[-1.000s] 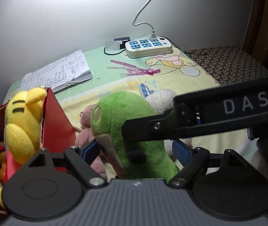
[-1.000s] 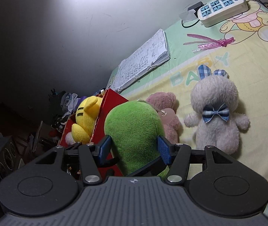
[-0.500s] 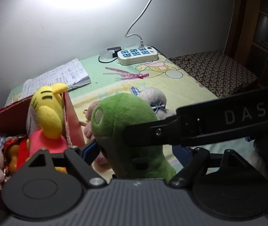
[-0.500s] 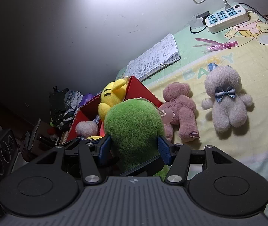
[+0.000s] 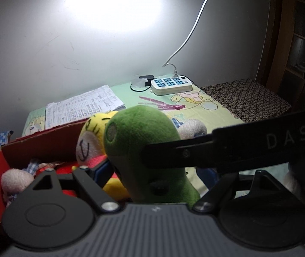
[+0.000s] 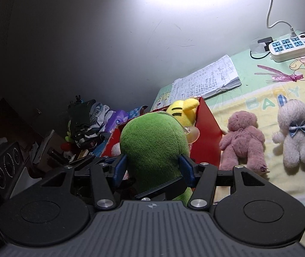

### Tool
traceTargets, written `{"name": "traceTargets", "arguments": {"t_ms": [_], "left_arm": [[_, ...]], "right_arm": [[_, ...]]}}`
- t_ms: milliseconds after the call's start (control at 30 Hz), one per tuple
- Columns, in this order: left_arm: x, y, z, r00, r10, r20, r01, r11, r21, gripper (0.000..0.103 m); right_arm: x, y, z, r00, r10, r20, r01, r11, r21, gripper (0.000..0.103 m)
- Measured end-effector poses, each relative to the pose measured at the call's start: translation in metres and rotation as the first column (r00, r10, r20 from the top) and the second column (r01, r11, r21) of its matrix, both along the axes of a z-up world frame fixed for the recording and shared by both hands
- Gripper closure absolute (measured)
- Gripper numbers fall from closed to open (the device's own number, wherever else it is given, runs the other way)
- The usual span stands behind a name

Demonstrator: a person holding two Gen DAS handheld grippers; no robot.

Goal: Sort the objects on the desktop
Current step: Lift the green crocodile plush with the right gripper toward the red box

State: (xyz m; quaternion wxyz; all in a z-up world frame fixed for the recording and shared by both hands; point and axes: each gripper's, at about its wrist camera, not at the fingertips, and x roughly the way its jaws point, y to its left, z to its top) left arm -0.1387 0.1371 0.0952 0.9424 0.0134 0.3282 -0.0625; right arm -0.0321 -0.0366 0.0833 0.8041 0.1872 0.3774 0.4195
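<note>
1. Table (image 6: 259,194) under a yellow-green cartoon cloth, against a lit wall.
2. Red box (image 6: 208,137) at the left edge, holding a yellow plush (image 6: 182,109) and other toys.
3. Green plush (image 6: 152,147) up in the air beside the box, clenched between both pairs of blue pads: right gripper (image 6: 152,169), left gripper (image 5: 156,173) (right one's finger crossing the left view).
4. Pink bear (image 6: 242,139) and white bunny (image 6: 296,132) flat on the cloth.
5. Notebook (image 6: 206,81), power strip (image 6: 289,47) near the wall.
</note>
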Motion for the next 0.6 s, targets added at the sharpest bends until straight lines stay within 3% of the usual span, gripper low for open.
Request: {"name": "traceTargets", "arguments": {"t_ms": [167,600], "left_arm": [[-0.007,0.031,0.007,1.0,0.013,0.021,-0.013,1.0,-0.023,0.019],[0.003,0.1,0.007,0.996,0.068,0.062,-0.069,0.997,0.026,0.019]], "right_arm": [[-0.002,0.026,0.003,1.0,0.015,0.016,-0.015,1.0,0.025,0.045],[0.014,0.101,-0.001,1.0,-0.004,0.004,0.004,0.995,0.097,0.045]]}}
